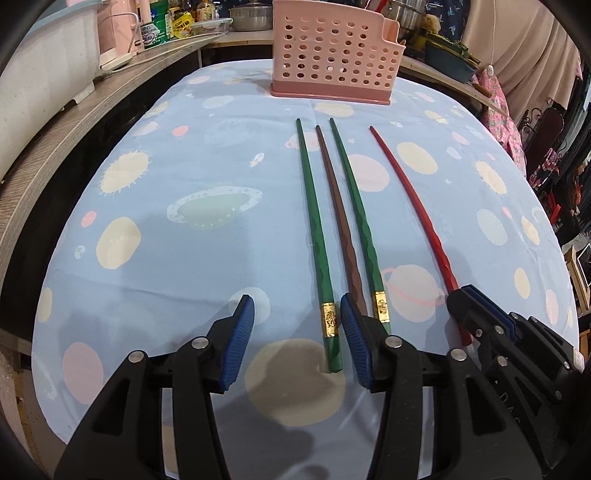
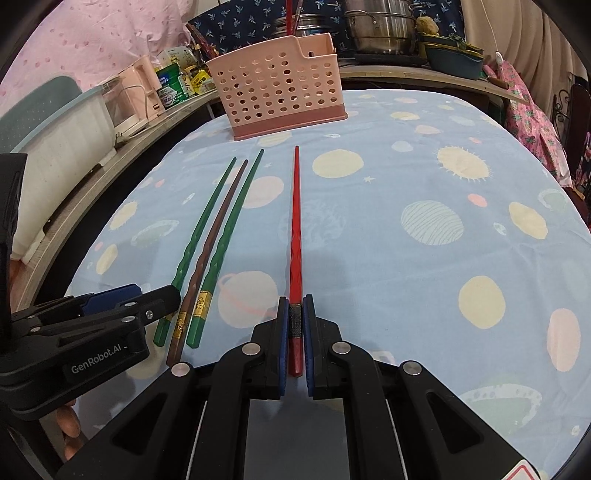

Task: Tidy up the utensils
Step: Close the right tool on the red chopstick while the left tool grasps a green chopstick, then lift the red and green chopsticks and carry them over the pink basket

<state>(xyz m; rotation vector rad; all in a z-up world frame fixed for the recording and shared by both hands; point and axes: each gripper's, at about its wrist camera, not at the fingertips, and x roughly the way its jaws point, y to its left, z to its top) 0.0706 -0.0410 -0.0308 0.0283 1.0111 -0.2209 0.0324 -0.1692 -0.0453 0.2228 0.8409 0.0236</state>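
Two green chopsticks [image 1: 314, 221] [image 1: 354, 206], a brown one [image 1: 338, 206] and a red one [image 1: 410, 199] lie side by side on the blue planet-print cloth, tips toward a pink perforated utensil holder [image 1: 334, 55]. My left gripper [image 1: 297, 317] is open, with the butt of the left green chopstick between its fingers. My right gripper [image 2: 294, 314] is shut on the butt end of the red chopstick [image 2: 295, 221], which lies along the cloth. The holder [image 2: 277, 96] stands at the far edge of the table.
A wooden counter [image 1: 74, 122] with a white bin, a kettle and food packets runs along the left. Pots [image 2: 380, 26] and a blue basin [image 2: 454, 59] stand behind the holder. Patterned cloths hang at the right.
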